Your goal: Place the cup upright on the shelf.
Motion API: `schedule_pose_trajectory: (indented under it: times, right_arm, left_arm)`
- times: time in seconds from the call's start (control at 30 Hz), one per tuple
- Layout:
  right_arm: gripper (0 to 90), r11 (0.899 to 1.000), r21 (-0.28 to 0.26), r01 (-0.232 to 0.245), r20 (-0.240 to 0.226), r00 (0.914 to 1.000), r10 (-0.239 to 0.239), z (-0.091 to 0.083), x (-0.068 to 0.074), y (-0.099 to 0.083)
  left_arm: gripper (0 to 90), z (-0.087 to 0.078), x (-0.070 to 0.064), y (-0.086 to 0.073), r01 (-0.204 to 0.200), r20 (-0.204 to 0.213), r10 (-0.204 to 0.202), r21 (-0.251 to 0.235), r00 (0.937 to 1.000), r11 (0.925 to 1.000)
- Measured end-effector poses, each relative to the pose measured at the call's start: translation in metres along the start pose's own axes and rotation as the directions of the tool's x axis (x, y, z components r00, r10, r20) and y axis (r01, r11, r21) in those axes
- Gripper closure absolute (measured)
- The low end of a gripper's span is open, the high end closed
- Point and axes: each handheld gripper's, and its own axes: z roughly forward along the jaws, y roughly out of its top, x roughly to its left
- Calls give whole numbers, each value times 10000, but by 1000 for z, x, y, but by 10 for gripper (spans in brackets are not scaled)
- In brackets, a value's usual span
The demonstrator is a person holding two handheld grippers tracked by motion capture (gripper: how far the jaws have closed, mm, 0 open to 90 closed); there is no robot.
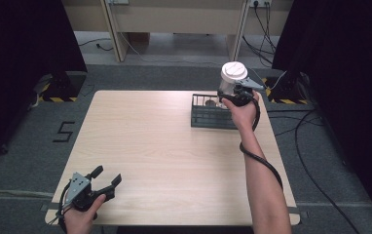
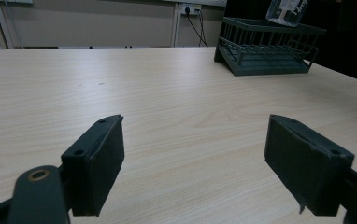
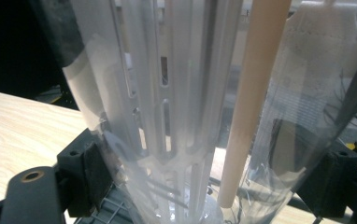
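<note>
A clear plastic tumbler (image 1: 229,84) with a white lid hangs in the air over the dark wire rack (image 1: 212,117) at the table's far right. My right gripper (image 1: 233,93) is shut on the tumbler's clear wall (image 3: 186,116). Its black pads (image 3: 89,173) press the sides, and a white slotted insert and a cream straw stand inside. My left gripper (image 1: 107,177) rests open near the front left edge with nothing between its pads (image 2: 101,163). From there the rack (image 2: 265,49) and the tumbler's bottom (image 2: 286,11) lie far ahead to the right.
The light wooden table (image 1: 150,146) stretches between the two grippers. A black cable trails from the right gripper down along the forearm. Dark curtains flank both sides, and cables lie on the grey floor at the right.
</note>
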Motion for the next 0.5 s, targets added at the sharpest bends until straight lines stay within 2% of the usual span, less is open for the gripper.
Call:
schedule_pose_trajectory:
  times: [0.23, 0.5]
  right_arm:
    - [186, 9990, 439, -96, -31, 9999, 98, 10, 4, -16]
    - [185, 9976, 688, -88, -53, 9999, 92, 15, 6, -21]
  left_arm:
    - [196, 0, 0, 0, 7, 19, -7, -2, 10000, 10000]
    - [196, 0, 0, 0, 13, 13, -13, 6, 10000, 10000]
